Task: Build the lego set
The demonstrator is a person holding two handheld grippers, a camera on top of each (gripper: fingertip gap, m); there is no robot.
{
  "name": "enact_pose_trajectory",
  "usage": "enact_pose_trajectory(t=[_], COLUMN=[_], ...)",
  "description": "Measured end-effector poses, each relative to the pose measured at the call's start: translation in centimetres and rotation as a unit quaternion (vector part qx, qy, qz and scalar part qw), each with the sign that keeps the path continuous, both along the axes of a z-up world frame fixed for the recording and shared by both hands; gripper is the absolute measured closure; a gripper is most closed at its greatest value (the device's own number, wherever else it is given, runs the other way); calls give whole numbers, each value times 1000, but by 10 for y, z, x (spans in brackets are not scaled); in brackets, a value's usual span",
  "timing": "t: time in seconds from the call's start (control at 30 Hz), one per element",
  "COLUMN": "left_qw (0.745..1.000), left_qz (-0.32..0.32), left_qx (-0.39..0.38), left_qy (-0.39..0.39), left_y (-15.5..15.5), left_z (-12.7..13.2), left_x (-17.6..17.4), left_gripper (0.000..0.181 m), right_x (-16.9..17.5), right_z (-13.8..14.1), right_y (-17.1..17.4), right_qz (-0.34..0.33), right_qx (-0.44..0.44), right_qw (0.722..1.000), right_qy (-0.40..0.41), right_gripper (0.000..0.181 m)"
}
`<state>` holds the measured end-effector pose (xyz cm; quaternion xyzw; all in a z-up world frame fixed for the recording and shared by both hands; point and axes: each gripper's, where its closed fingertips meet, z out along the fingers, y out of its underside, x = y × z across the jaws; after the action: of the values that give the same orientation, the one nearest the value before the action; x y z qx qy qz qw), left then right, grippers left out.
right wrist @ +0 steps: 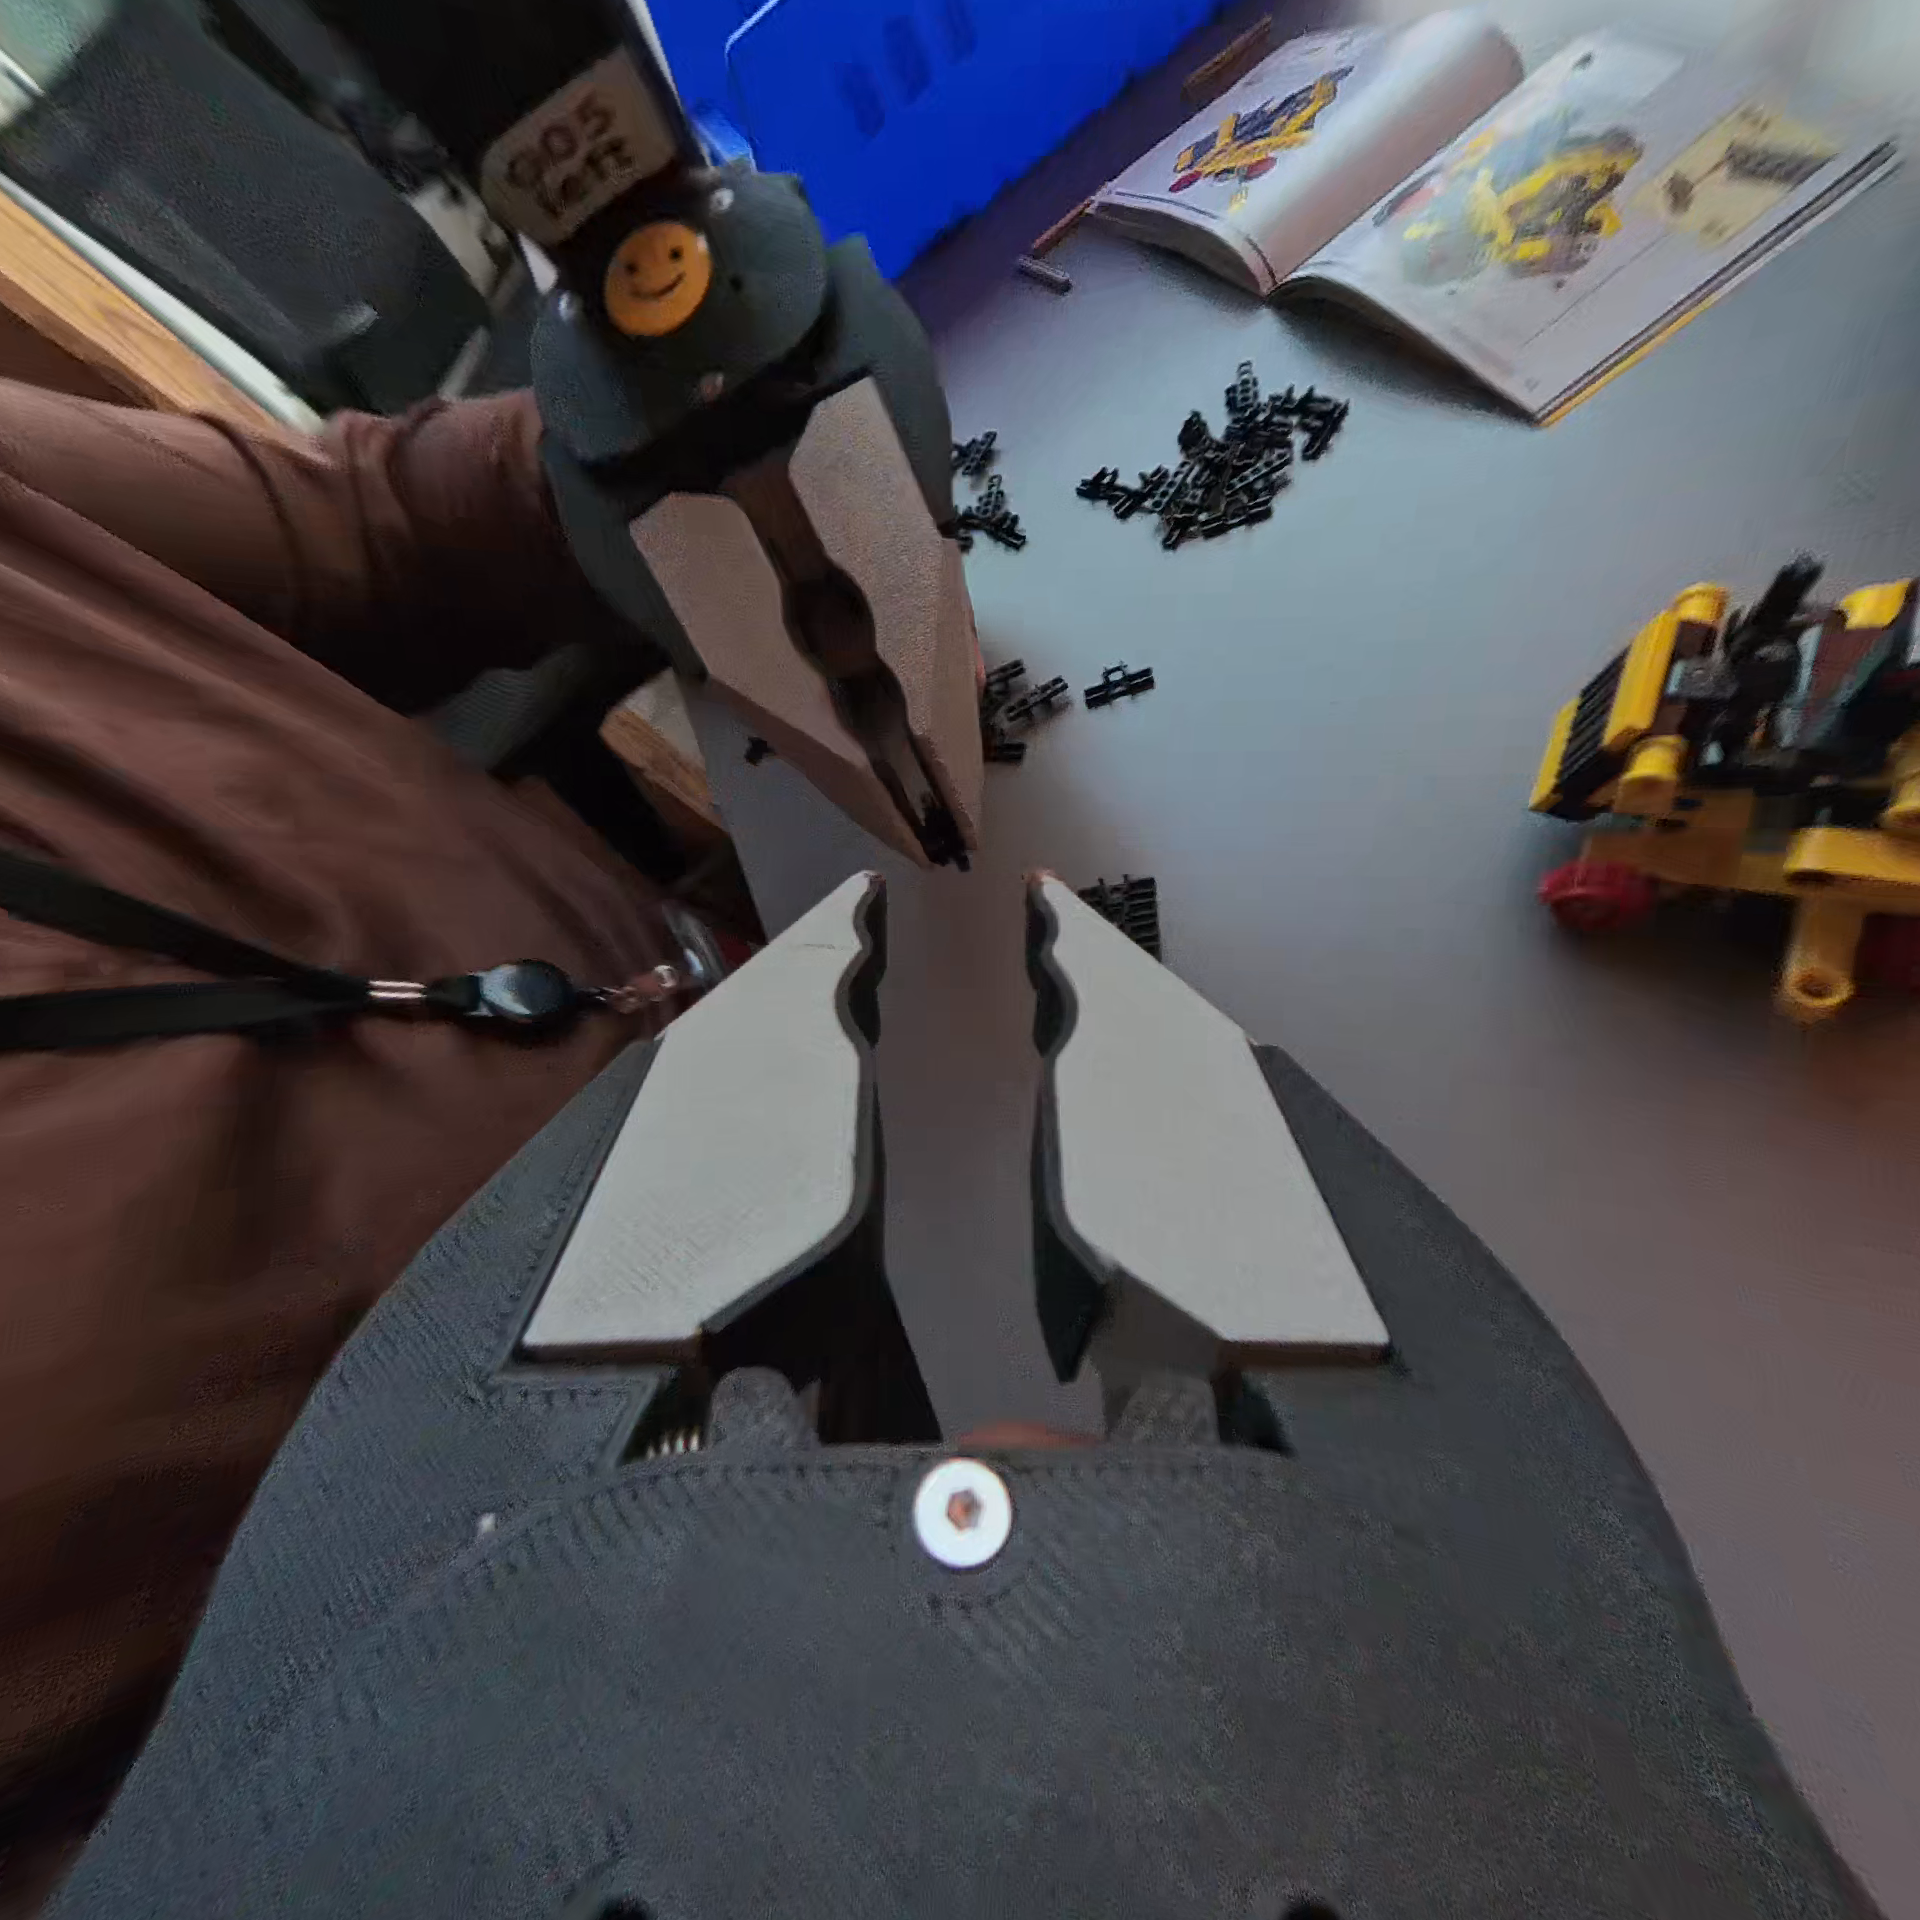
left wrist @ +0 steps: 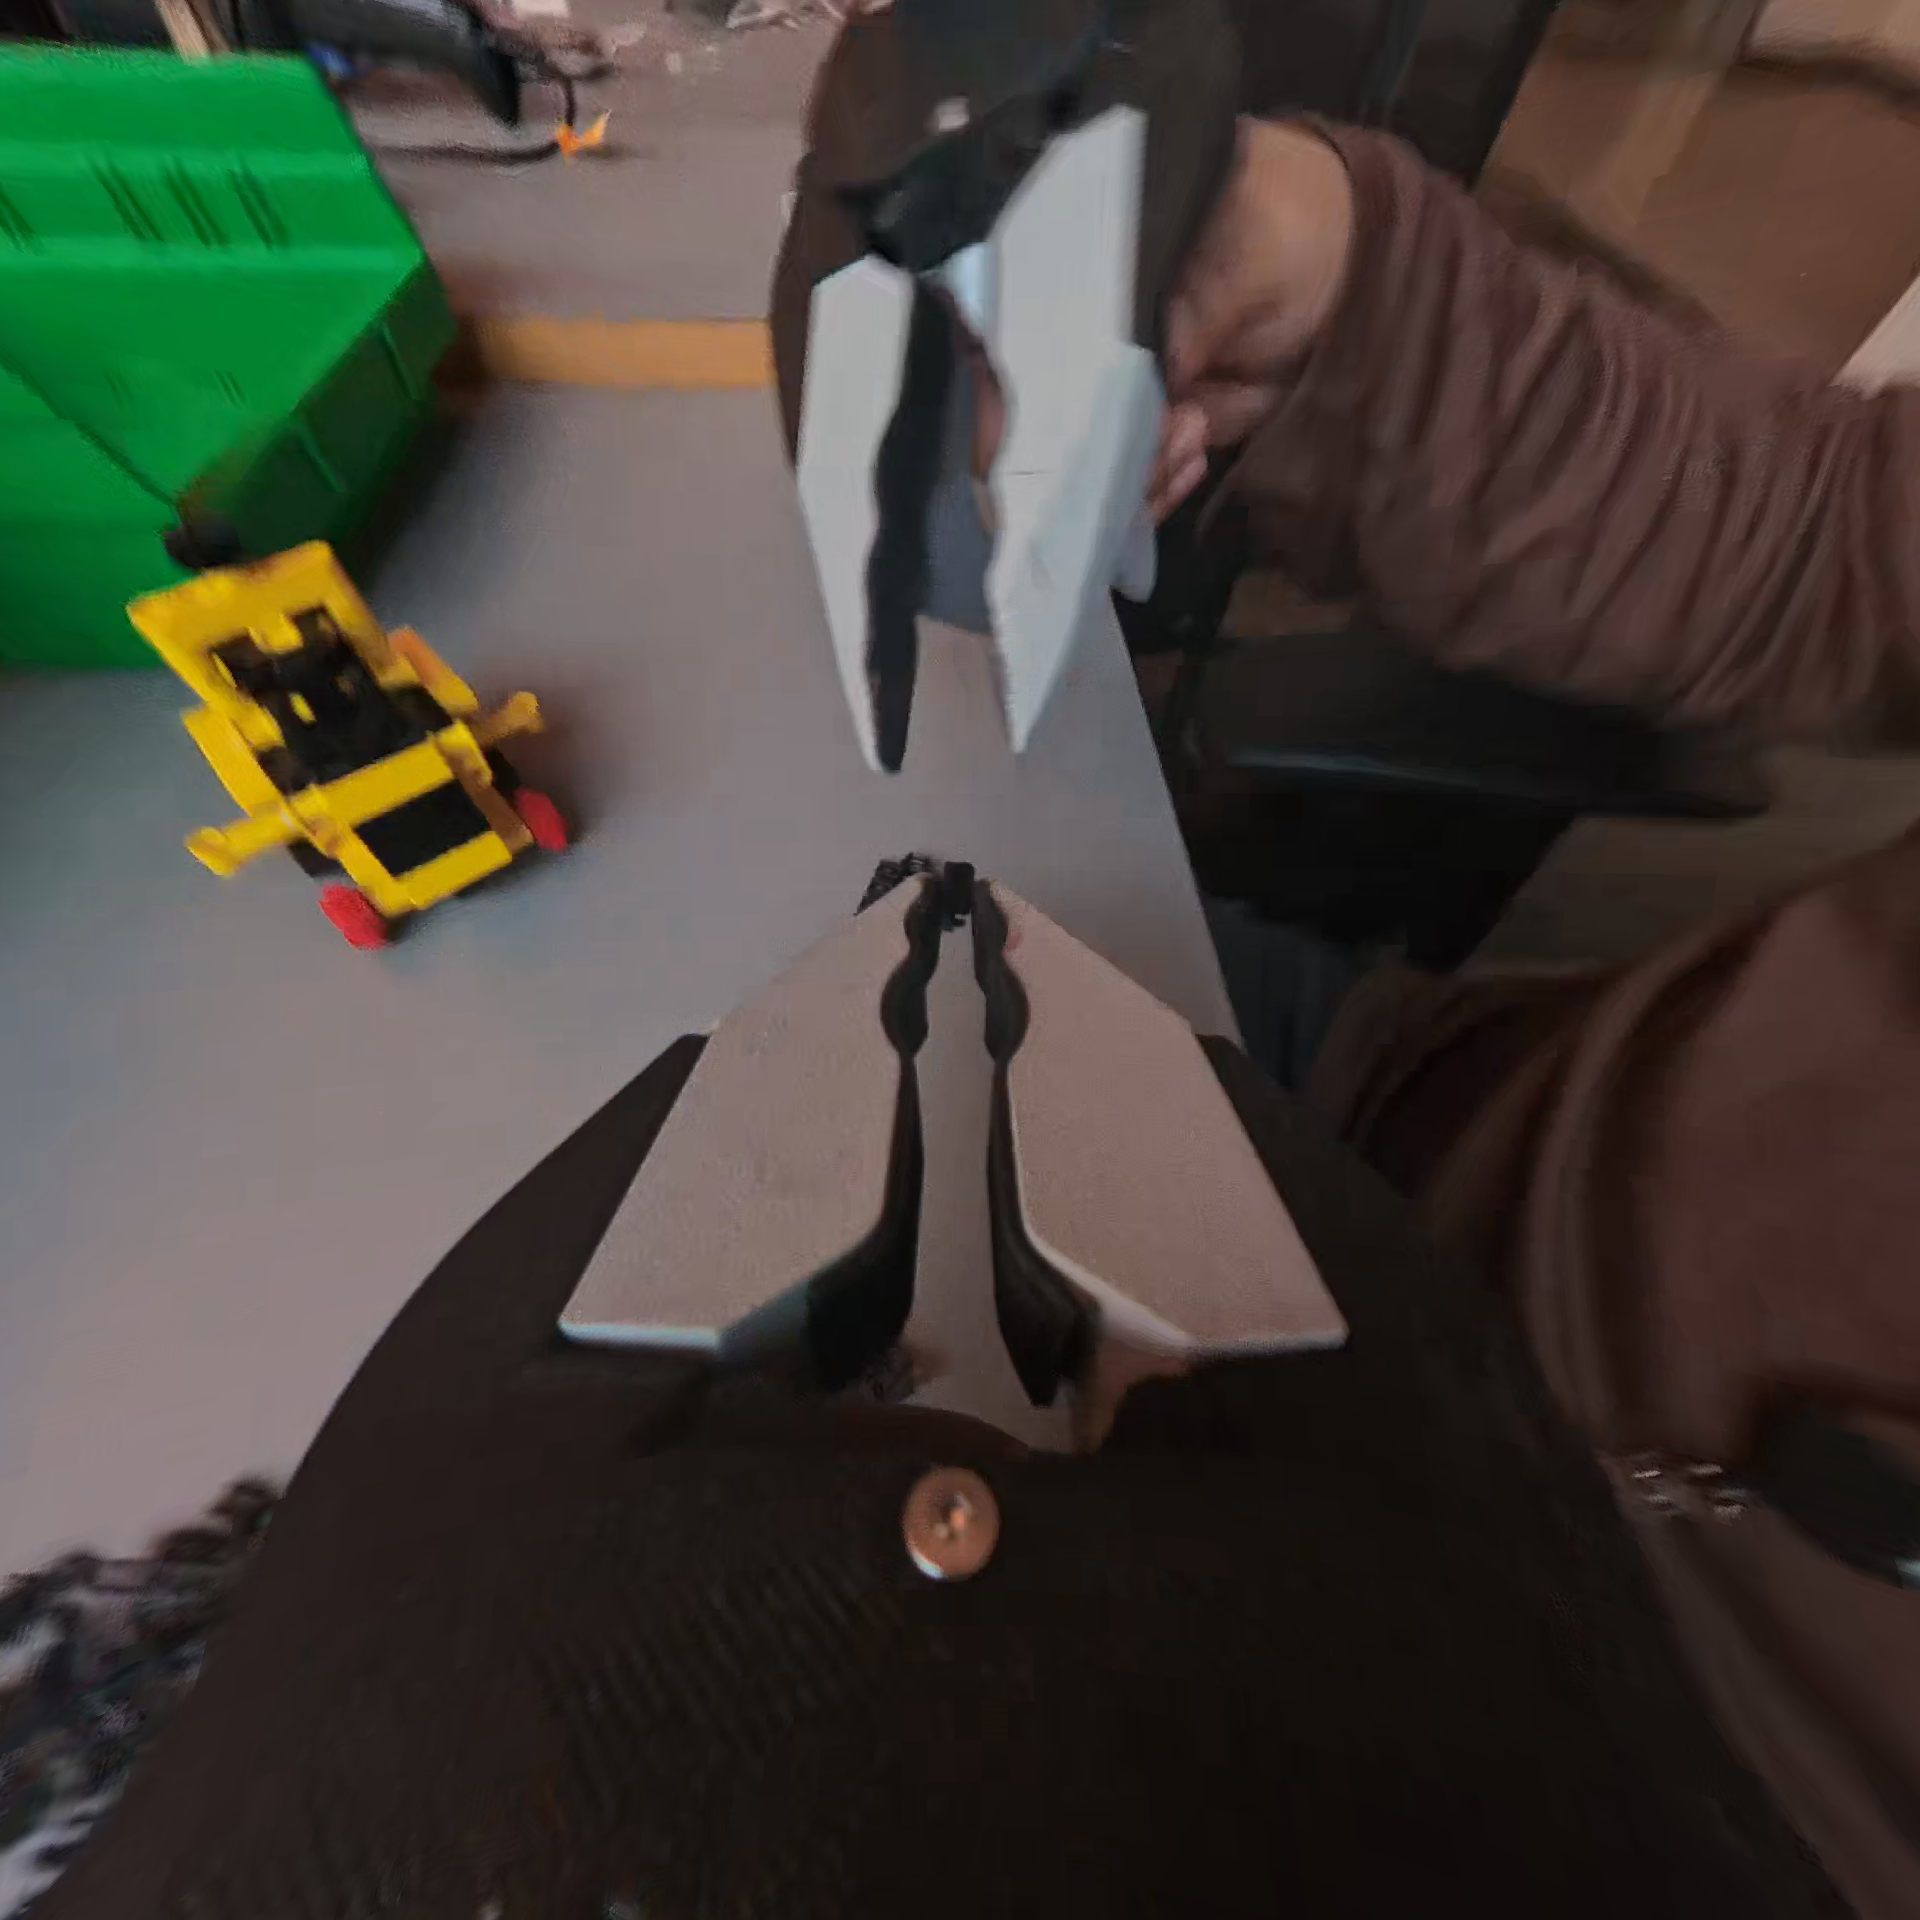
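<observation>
My left gripper is shut on a small black lego piece that sticks out at its tips; it also shows in the right wrist view, held above the grey table near its edge. My right gripper is open and empty, its tips pointing at the left gripper's tips; in the left wrist view it hangs just beyond the black piece. The yellow and black lego vehicle with red wheels stands on the table to the left, and at the right edge in the right wrist view.
A pile of black lego pieces and several loose ones lie on the table. An open instruction booklet lies at the back, a blue bin behind it. A green bin stands behind the vehicle. A person's brown sleeve is on the right. My two grippers' fingertips are within a few centimetres of each other.
</observation>
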<state>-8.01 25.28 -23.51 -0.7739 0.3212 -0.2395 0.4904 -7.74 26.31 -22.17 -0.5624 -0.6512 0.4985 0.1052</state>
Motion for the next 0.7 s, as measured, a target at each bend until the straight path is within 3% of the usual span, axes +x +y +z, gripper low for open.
enact_pose_trajectory(t=[0.13,0.3,0.43,0.7], left_qw=[984,956,940,937], left_qz=[21,5,-17,-92], left_qx=[-119,-182,-209,-244], left_qy=[-134,-230,-269,-232], left_y=[4,1,-5,-29], left_z=[4,17,23,12], left_x=[-6,-1,0,17], left_gripper=[179,179,178,178], right_x=[0,-14,-11,-4], right_z=[-3,12,17,-5], right_y=[-5,-18,-26,-44], right_qz=[17,27,49,115], right_qx=[192,391,464,486], right_qw=[981,911,871,857], right_qy=[34,126,155,129], right_gripper=[150,155,159,161])
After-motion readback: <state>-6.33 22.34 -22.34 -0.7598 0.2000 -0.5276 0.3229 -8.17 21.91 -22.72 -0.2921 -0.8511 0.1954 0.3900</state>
